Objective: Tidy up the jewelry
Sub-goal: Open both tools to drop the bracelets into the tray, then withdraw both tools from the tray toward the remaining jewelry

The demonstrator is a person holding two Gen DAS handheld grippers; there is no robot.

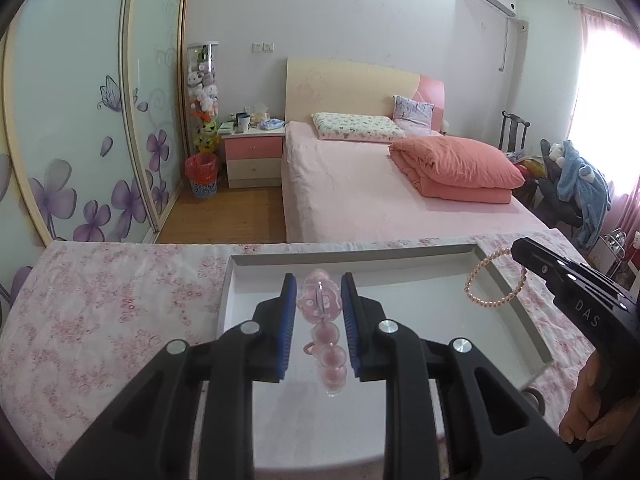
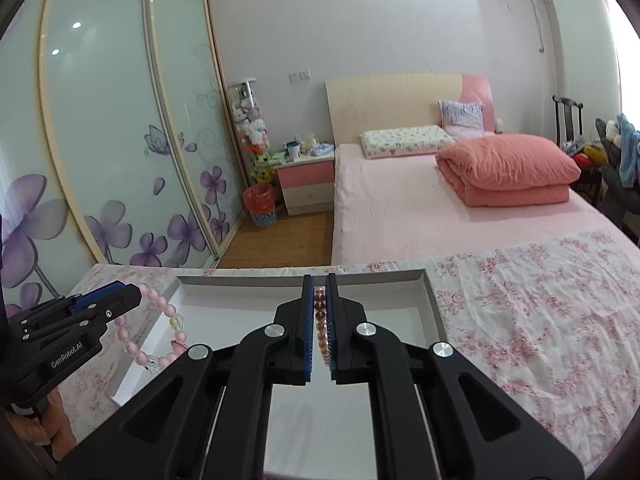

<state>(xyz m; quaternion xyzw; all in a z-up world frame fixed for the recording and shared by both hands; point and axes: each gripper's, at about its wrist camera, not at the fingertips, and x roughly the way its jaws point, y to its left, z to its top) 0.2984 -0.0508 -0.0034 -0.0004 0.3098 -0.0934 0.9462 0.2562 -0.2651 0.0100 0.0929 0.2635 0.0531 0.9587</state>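
My left gripper is shut on a pink bracelet of large beads, which hangs over the white tray. In the right wrist view the same left gripper holds that pink bracelet as a loop above the tray's left rim. My right gripper is shut on a bracelet of small pearly beads over the tray. In the left wrist view, the right gripper carries the pearl bracelet dangling above the tray's right side.
The tray lies on a table under a pink floral cloth. Beyond the table's far edge stand a pink bed and a sliding wardrobe on the left. A hand grips the right gripper's handle.
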